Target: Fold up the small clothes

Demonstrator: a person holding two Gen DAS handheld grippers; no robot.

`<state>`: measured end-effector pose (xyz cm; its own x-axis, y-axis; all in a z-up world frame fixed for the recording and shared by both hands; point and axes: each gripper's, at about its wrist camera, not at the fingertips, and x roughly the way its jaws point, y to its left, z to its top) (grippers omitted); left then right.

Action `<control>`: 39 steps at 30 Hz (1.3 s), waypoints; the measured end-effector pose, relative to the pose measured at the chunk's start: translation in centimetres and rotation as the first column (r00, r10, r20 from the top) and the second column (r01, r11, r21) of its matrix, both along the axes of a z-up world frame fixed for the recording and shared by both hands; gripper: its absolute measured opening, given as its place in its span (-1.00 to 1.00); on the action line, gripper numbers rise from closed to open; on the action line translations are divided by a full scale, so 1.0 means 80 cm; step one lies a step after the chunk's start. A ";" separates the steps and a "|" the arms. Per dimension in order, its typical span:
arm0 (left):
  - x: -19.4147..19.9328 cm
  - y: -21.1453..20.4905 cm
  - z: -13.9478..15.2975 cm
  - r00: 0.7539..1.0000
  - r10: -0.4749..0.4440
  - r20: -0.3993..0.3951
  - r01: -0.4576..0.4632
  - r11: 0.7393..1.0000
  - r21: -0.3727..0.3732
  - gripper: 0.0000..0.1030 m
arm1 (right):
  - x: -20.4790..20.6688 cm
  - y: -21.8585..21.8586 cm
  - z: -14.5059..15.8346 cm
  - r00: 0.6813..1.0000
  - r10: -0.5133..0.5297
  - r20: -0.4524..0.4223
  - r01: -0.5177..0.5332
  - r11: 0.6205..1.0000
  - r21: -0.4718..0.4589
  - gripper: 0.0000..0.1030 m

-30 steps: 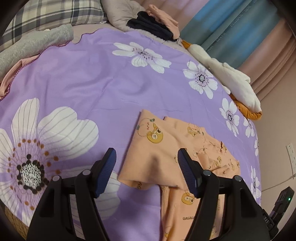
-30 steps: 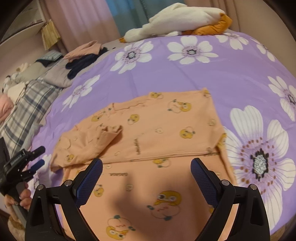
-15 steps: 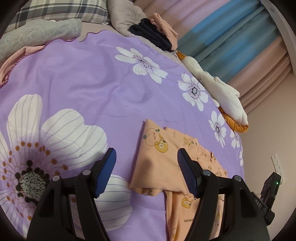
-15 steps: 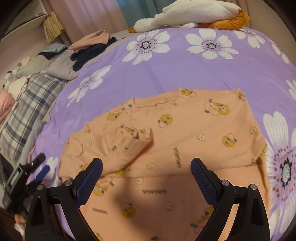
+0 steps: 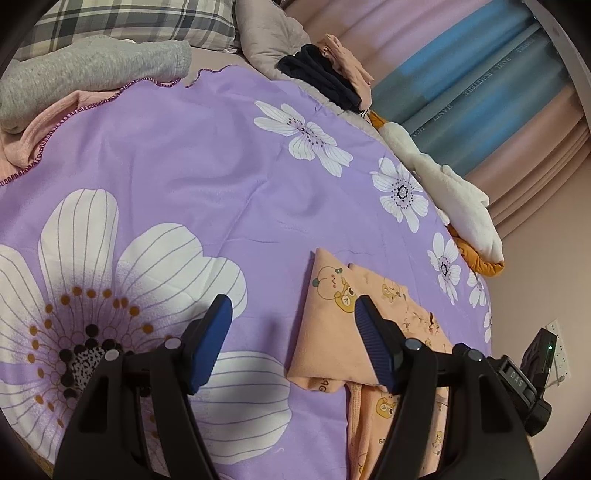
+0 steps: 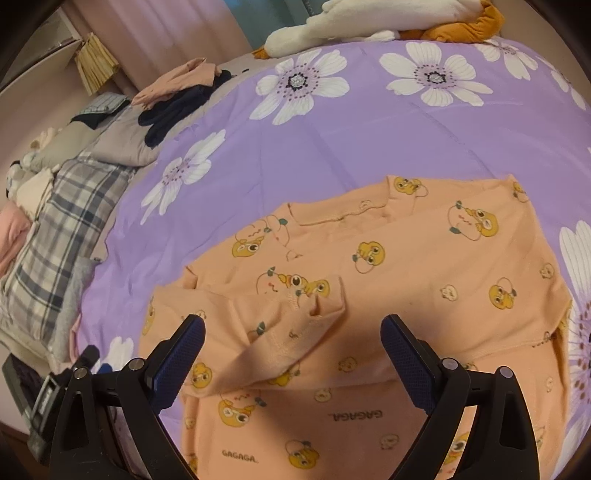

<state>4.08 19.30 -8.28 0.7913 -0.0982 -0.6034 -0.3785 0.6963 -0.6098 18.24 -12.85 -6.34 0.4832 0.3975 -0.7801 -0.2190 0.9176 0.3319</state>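
Right wrist view: the peach top [image 6: 406, 266] with yellow cartoon prints lies spread on the purple flowered bedspread [image 6: 332, 140], filling the lower middle and right of the frame. 1 sleeve [image 6: 266, 325] is folded in across the body, its cuff bunched near the centre. The right tool [image 6: 291, 343] hangs above the garment at the bottom of the frame, its 2 blue-padded fingers wide apart and gripping nothing. At the lower left edge the left tool [image 6: 92, 362] shows only partly.

In the left wrist view the left tool [image 5: 291, 332] is likewise spread wide and empty, at the lower middle of the frame, over the bedspread [image 5: 184, 155]; the top's folded edge [image 5: 328, 332] lies just inside its right finger. A white plush goose [image 5: 450, 192] rests at the right edge of the bed, and a plaid pillow [image 5: 140, 22] and dark folded clothes [image 5: 321, 81] sit along the top.
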 end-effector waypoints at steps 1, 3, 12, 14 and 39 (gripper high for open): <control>0.000 0.001 -0.001 1.000 0.003 -0.002 -0.003 1.000 0.000 0.33 | 0.001 0.002 -0.001 1.000 -0.002 -0.004 0.002 1.000 -0.002 0.85; 0.001 0.002 -0.003 1.000 0.008 -0.012 -0.008 1.000 -0.005 0.33 | 0.005 0.006 -0.005 1.000 0.000 -0.011 0.000 1.000 -0.011 0.85; -0.001 0.014 -0.009 0.998 0.045 -0.033 -0.045 0.999 -0.012 0.33 | 0.013 0.014 -0.020 0.999 0.012 -0.053 -0.013 0.999 -0.030 0.85; -0.002 0.013 -0.010 0.998 0.046 -0.036 -0.046 0.999 -0.010 0.33 | 0.014 0.014 -0.021 0.998 0.013 -0.053 -0.015 0.999 -0.031 0.85; 0.005 0.013 -0.017 0.996 0.048 -0.074 -0.049 0.999 -0.010 0.34 | 0.005 0.030 -0.003 0.994 0.088 0.068 -0.082 0.993 -0.089 -0.73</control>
<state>4.50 20.36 -9.61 0.7490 -0.0684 -0.6590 -0.4554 0.6692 -0.5871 18.63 -10.45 -6.54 0.5066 0.3721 -0.7778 -0.3177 0.9192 0.2328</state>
